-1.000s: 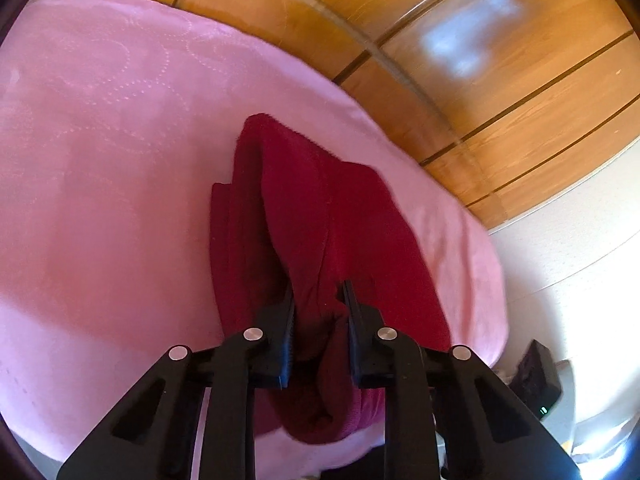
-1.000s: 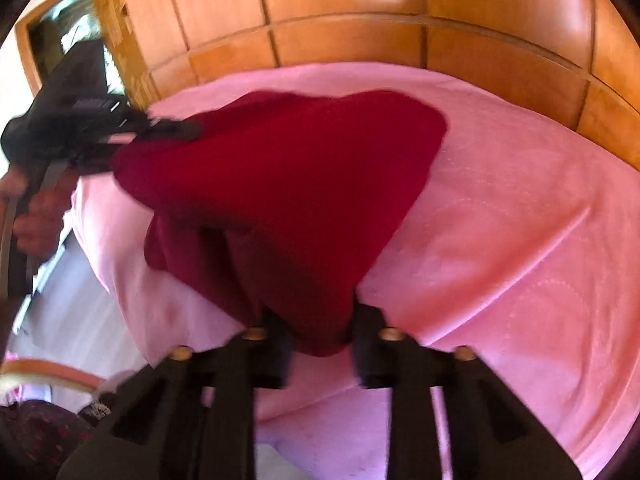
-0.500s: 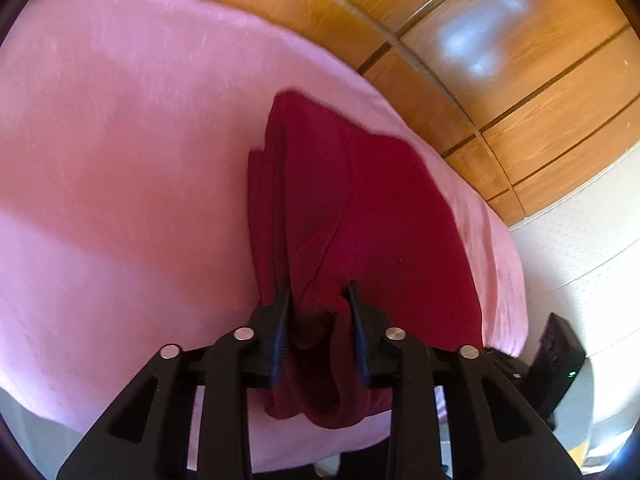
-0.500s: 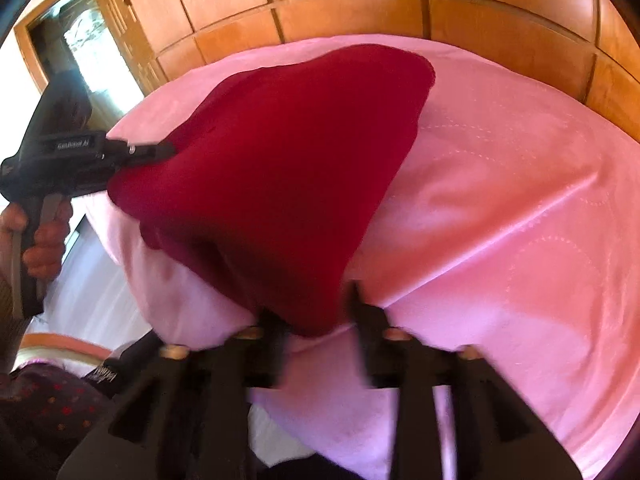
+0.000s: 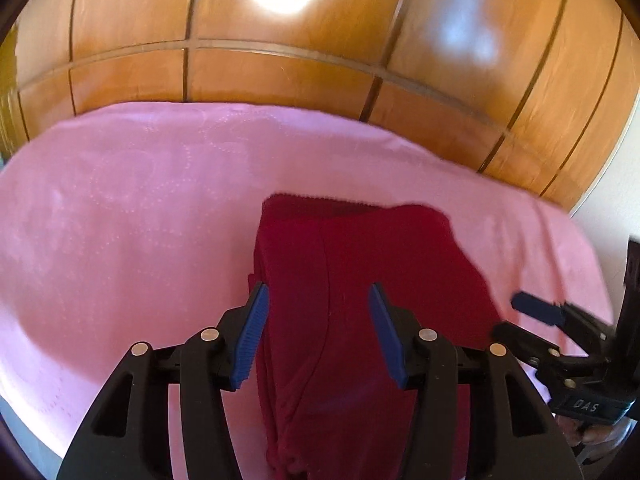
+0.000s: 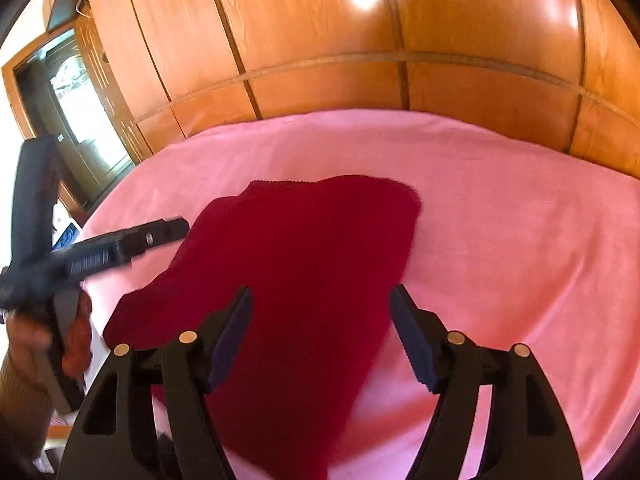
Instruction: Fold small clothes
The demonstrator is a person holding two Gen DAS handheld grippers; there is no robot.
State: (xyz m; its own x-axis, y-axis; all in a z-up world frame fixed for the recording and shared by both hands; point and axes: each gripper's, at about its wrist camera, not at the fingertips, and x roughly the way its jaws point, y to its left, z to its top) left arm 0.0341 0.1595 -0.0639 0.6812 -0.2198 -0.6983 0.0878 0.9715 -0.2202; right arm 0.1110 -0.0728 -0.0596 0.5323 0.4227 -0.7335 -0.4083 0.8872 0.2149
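Left wrist view: your left gripper [image 5: 318,330] hangs over the near end of the dark red garment [image 5: 360,280], which lies folded on the pink sheet [image 5: 120,240]. The jaws are opening; the blue pads [image 5: 252,344] stand clear of the cloth on both sides, so nothing is grasped, though the garment shows between them from this angle. The garment's long axis runs straight away from your fingers toward the wooden panelling [image 5: 280,80], with a doubled edge along its left side. Your right gripper [image 5: 520,320] shows at the right edge, just beside the garment's right flank.

Right wrist view: your right gripper [image 6: 320,332] is likewise released, its jaws opening and parted to either side of the garment [image 6: 304,264], pads off the cloth. From here the garment tapers toward you and widens at the far end; its near tip lies directly below the fingers. Your left gripper [image 6: 160,232] points in from the left, just short of the garment's left edge.

Judgement: both hands stand at the near end, about equally close. Any further fold across the long axis would start from this near edge.
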